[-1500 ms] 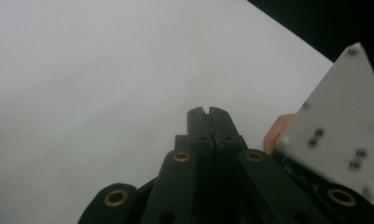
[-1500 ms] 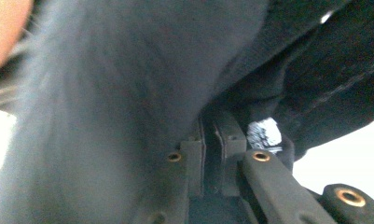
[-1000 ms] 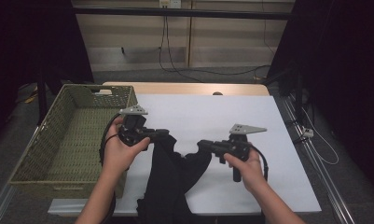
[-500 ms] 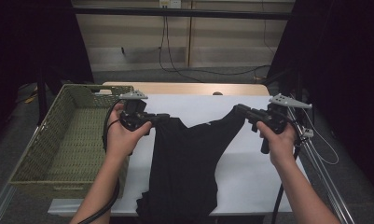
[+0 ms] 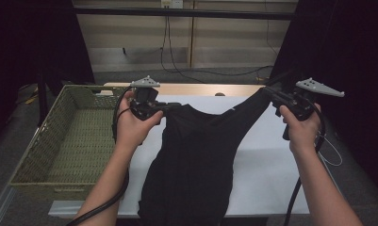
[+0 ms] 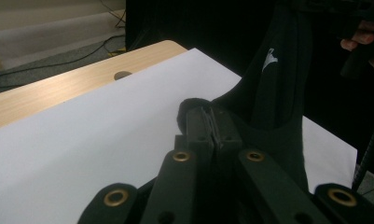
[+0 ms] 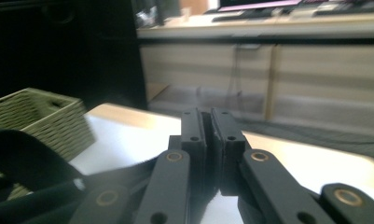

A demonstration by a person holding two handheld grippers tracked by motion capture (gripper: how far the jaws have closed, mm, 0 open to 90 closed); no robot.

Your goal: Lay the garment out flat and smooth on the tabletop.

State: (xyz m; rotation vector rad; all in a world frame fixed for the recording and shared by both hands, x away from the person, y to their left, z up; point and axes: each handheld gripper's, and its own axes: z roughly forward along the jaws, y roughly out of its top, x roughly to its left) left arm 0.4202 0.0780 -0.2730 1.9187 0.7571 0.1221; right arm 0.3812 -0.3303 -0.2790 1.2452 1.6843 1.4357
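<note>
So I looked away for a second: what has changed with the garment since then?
Both grippers, left and right, rose and spread apart, the right swinging far outward, stretching the black garment open between them. Both stayed clamped on it; the basket hasn't moved.

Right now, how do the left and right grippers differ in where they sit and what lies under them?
The left gripper sits beside the basket, over the white sheet; the right gripper is out at the sheet's far right edge. The left gripper's strap of the black garment is short, while the right gripper's runs long and taut. Both are shut on the garment, holding it up.
</note>
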